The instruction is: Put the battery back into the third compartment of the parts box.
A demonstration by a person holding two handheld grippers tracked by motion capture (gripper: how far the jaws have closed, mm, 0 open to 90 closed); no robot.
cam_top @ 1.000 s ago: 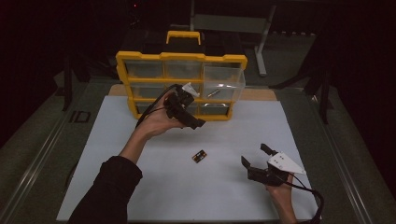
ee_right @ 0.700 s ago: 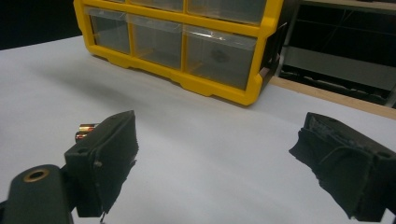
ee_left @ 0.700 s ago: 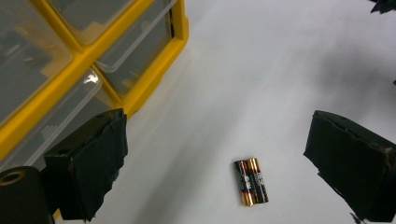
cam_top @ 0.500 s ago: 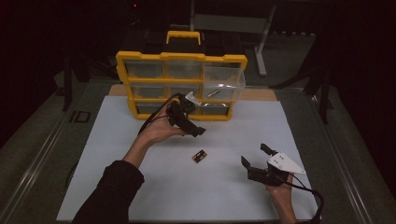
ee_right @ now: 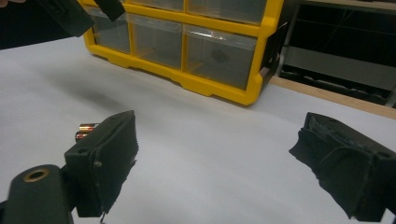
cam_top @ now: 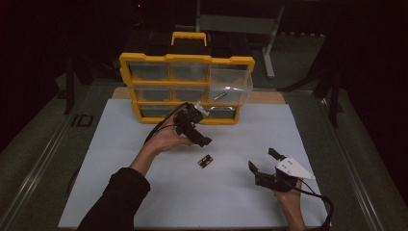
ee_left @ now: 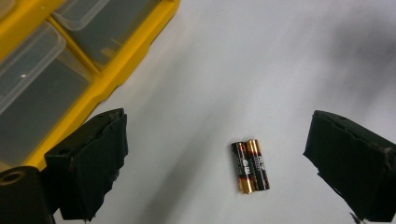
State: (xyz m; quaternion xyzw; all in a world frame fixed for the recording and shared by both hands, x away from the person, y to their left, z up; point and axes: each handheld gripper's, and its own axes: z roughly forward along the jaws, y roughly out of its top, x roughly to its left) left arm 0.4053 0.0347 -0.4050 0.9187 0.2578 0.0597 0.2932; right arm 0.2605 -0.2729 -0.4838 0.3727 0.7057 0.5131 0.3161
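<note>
Left tongs [cam_top: 201, 136] brought down from the yellow drawer cabinet [cam_top: 186, 86] to hover, spread wide, just above the paired batteries [ee_left: 250, 165] lying loose on the white tabletop [cam_top: 120, 159], ready for pickup; right tongs [cam_top: 262, 162] spread, idle

Glossy metal batteries [ee_left: 250, 165], yellow plastic organiser [cam_top: 187, 59], matt white tabletop [cam_top: 250, 207]

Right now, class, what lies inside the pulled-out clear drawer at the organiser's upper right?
Through the pulled-out drawer's clear wall, one small metal screw-like piece lies near the bottom. The drawer's back end, inside the yellow organiser, is too dim to judge.
</note>
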